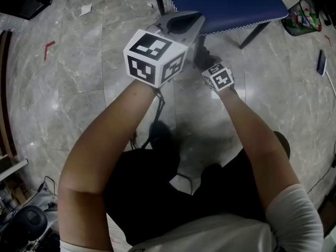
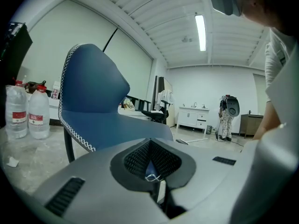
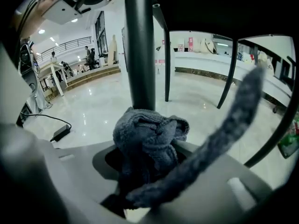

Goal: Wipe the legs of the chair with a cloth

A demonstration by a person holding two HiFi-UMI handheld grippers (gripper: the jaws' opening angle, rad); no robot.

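The chair has a blue seat (image 1: 220, 4) with white stitching and dark metal legs (image 1: 254, 35). My left gripper (image 1: 198, 21) reaches the seat's front edge; in the left gripper view its jaws (image 2: 152, 174) are closed on a sliver of the blue stitched edge. My right gripper (image 1: 206, 61) is lower, under the seat. It is shut on a bunched grey cloth (image 3: 147, 139), which presses against the near dark chair leg (image 3: 140, 45). A loose tail of the cloth (image 3: 229, 129) hangs blurred to the right.
Two water bottles (image 2: 28, 113) stand on the floor left of the chair. A mesh basket (image 1: 304, 17) sits at the right of the seat. A cable with a power adapter (image 3: 60, 132) lies on the floor. Other chair legs (image 3: 167, 55) stand behind.
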